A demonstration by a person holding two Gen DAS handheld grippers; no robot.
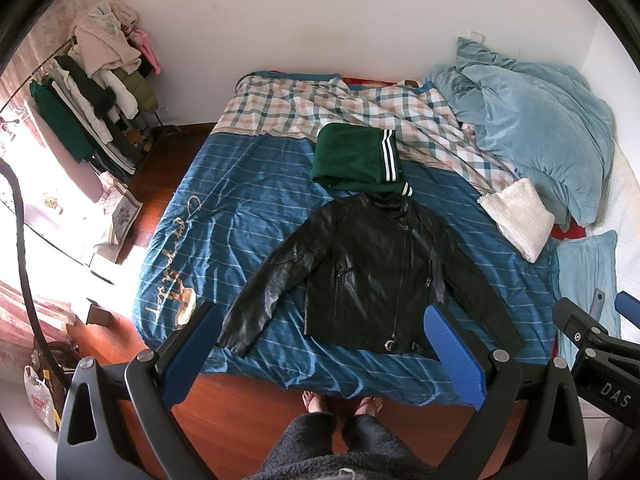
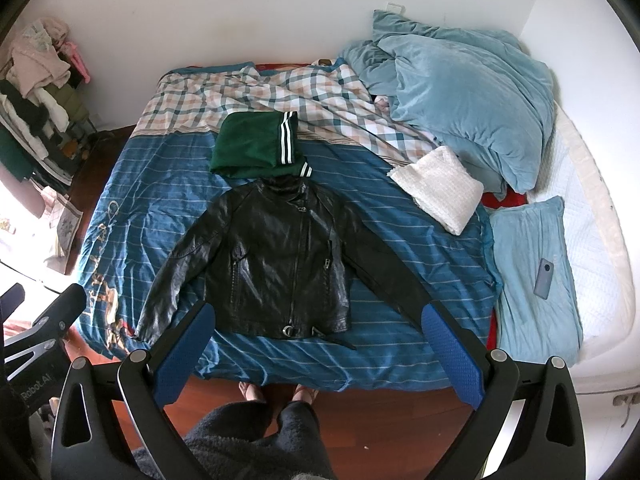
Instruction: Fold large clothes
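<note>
A black leather jacket (image 1: 372,272) lies flat, front up, sleeves spread, on the blue striped bedcover (image 1: 240,200); it also shows in the right wrist view (image 2: 280,264). A folded green garment with white stripes (image 1: 356,158) lies just beyond its collar, also in the right wrist view (image 2: 256,146). A folded white garment (image 1: 520,220) lies to the right, also in the right wrist view (image 2: 440,188). My left gripper (image 1: 320,344) is open and empty, held above the jacket's hem. My right gripper (image 2: 320,340) is open and empty, also above the near bed edge.
A rumpled light blue duvet (image 2: 460,92) and checked sheet (image 2: 260,92) fill the bed's far side. A phone (image 2: 545,274) lies on a blue pillow at right. A loaded clothes rack (image 1: 100,100) stands at left. The person's feet (image 1: 340,402) stand on the wooden floor.
</note>
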